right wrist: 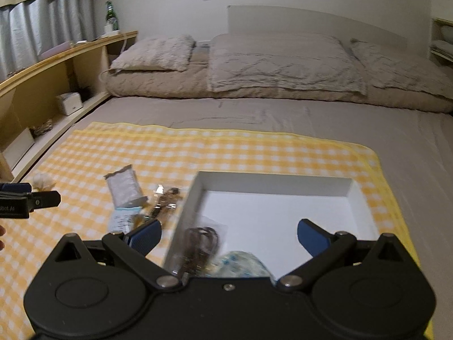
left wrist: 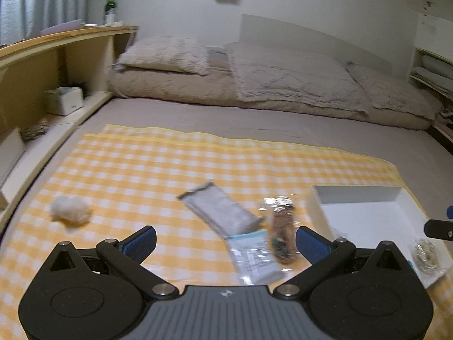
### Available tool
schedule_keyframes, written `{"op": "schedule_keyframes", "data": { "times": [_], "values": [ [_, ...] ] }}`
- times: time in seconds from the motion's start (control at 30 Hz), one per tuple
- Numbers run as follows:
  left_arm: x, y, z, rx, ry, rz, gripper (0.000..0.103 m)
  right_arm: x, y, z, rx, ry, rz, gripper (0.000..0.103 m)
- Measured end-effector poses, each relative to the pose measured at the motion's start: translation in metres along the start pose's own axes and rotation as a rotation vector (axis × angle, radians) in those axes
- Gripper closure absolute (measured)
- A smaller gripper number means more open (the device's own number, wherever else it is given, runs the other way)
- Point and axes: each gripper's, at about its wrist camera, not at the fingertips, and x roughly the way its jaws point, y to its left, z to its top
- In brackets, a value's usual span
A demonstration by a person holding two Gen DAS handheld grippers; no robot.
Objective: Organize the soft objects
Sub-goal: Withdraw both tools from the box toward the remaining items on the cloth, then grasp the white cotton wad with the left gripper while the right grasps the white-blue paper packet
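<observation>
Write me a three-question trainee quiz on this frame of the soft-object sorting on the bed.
1. True or false: the left gripper is shut on a packet.
2. Which lies farthest left on the checked cloth? A) fluffy white ball B) grey pouch C) white box
3. Fill in: the right gripper hovers over the white ____, which already holds packets.

Key: 1 false, its jaws stand wide open and empty; 2 A; 3 box.

Both grippers, left gripper (left wrist: 225, 240) and right gripper (right wrist: 229, 235), are chunky black plastic with blue ribbed fingers (left wrist: 141, 240), silver screws (left wrist: 162, 289), and a grey ridged plate (left wrist: 226, 311).
</observation>
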Motion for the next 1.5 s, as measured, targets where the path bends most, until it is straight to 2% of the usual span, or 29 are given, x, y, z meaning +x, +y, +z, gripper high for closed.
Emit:
{"op": "schedule_keyframes", "data": {
  "times": [0.4,0.77,1.0,1.17,1.37,1.5],
  "values": [
    [0.004,0.075,0.001,-0.056,-0.007,0.134,0.000,0.030,0.068,0.019,-0.053,-0.010,0.090,0.000],
    [0.026,0.141,0.000,-0.038,-0.023,0.272,0.000,0.068,0.128,0.027,-0.125,0.022,0.158,0.000],
    [0.058,0.176,-0.005,-0.026,-0.012,0.281,0.000,0.096,0.154,0.023,-0.165,0.099,0.202,0.000],
    [0.086,0.192,-0.006,-0.005,-0.007,0.289,0.000,0.117,0.173,0.015,-0.203,0.147,0.234,0.007],
    [0.115,0.212,-0.005,-0.030,-0.010,0.292,0.000,0.143,0.183,0.005,-0.243,0.205,0.271,0.009],
    [0.126,0.225,-0.007,-0.083,-0.009,0.272,0.000,0.159,0.179,0.001,-0.227,0.231,0.276,0.013]
  ]
}}
